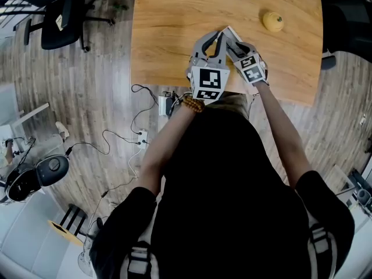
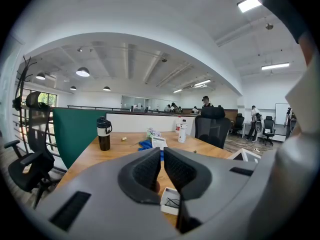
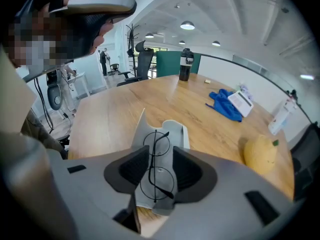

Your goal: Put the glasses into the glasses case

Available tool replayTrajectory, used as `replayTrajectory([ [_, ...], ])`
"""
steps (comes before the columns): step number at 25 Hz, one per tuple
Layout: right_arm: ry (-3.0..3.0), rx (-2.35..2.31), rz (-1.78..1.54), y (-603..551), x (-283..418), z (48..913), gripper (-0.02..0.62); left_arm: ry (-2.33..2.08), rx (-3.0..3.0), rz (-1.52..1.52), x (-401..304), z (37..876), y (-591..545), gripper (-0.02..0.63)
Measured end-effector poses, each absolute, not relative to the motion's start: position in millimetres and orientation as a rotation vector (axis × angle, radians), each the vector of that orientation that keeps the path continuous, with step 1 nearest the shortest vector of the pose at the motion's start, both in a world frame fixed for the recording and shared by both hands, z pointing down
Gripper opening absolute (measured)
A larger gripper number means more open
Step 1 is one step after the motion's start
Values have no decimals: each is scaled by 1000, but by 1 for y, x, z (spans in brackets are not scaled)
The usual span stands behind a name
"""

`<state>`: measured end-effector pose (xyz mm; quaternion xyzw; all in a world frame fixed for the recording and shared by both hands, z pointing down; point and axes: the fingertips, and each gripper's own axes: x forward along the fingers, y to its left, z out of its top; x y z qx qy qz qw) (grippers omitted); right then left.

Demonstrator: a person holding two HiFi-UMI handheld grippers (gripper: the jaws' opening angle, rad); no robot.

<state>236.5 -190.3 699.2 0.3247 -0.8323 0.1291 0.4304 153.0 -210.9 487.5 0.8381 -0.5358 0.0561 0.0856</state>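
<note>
One pair, thin black round glasses [image 3: 151, 163]

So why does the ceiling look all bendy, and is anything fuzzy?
Left gripper view: the wide lens bows the ceiling into an arch and darkens the corners. Right gripper view: the glasses in the glasses case look sharp, the yellow fruit softer, and a mosaic patch hides a face. Head view: the table edges curve.
</note>
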Motion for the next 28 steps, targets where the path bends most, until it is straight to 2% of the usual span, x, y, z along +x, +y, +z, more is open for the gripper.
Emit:
replayTrajectory([
  [3,-2075,835,313,-198,241,699,235,-1589,2502,173,154,489,-211,37],
  [6,-2091,815,339,-198,241,703,282,-1582,2505,181,156,490,-210,37],
  [13,-2091,764,359,-194,240,712,313,-1562,2506,197,159,495,-207,37],
  [28,-2035,769,309,-199,238,724,334,-1551,2516,205,158,498,-211,37],
])
